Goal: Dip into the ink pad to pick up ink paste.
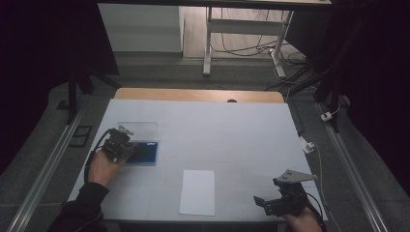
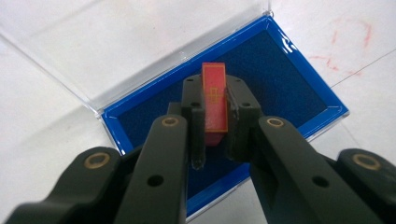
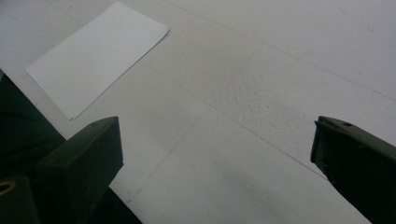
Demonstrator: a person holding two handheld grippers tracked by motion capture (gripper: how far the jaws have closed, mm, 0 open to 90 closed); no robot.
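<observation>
A small red block (image 2: 215, 100) with a gold outline is clamped upright between the jaws of my left gripper (image 2: 215, 116), which is shut on it. It hangs over a blue felt-lined case (image 2: 285, 79) whose clear lid (image 2: 112, 51) lies open flat behind it. In the high view the left gripper (image 1: 117, 143) sits at the left edge of the blue case (image 1: 145, 153). My right gripper (image 3: 215, 154) is open with nothing between its jaws, low over the bare tabletop. In the high view the right gripper (image 1: 270, 203) rests near the table's front right corner.
A white sheet of paper (image 1: 197, 192) lies near the front middle of the white table (image 1: 232, 130); the same paper (image 3: 95, 56) appears in the right gripper view. Faint red marks (image 2: 345, 42) stain the table beside the case. A cable and plug (image 1: 309, 145) lie off the right edge.
</observation>
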